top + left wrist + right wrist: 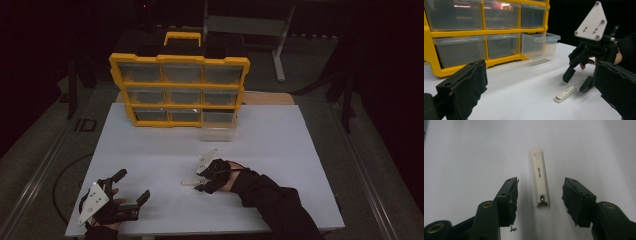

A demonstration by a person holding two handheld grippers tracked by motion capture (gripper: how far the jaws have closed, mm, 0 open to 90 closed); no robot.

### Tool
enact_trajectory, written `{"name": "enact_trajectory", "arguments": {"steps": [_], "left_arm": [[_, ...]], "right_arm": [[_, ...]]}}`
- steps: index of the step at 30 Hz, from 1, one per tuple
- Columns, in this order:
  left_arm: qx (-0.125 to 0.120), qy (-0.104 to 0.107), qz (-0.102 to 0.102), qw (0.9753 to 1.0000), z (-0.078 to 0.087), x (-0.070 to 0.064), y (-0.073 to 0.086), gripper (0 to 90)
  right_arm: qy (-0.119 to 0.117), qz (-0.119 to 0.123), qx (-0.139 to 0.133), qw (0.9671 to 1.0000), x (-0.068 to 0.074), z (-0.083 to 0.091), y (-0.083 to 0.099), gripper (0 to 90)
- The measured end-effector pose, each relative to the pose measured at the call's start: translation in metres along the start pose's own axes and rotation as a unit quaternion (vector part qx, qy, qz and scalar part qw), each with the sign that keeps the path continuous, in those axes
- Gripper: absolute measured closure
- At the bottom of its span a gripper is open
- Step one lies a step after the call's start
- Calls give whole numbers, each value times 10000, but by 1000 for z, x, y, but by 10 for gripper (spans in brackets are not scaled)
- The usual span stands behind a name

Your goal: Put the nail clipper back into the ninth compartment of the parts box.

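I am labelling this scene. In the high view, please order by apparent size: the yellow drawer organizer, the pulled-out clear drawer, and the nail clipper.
1. Yellow drawer organizer, clearly the largest.
2. Pulled-out clear drawer, much smaller.
3. Nail clipper, smallest, a thin pale sliver beside the right claw.

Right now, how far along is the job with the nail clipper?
Done: one clear drawer is pulled out of the yellow organizer. In hand: the open right gripper straddles the nail clipper, which lies flat on the table, ungrasped. Left: gripping and probably stowing it.
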State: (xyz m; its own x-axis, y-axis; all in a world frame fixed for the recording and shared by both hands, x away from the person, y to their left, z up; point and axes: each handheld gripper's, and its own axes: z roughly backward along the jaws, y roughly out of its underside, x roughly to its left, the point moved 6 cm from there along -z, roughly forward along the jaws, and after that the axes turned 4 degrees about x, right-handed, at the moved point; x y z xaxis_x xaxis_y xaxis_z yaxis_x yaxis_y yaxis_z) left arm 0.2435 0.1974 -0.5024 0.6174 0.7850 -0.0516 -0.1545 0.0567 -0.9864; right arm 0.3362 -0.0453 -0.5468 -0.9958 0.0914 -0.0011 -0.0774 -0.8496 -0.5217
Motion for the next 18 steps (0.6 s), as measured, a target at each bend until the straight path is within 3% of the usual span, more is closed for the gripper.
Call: {"name": "enact_trajectory", "arguments": {"steps": [5,11,18], "left_arm": [[17,6,-10,10000,0,0,0,3],[7,7,6,10000,0,0,0,3],[12,12,2,10000,0,0,0,3]], "right_arm": [[109,57,390,9992,-1,-5,-3,530],[193,135,651,9976,0,-7,-9,594],[159,282,1111,9933,1,-10,-12,674]]}}
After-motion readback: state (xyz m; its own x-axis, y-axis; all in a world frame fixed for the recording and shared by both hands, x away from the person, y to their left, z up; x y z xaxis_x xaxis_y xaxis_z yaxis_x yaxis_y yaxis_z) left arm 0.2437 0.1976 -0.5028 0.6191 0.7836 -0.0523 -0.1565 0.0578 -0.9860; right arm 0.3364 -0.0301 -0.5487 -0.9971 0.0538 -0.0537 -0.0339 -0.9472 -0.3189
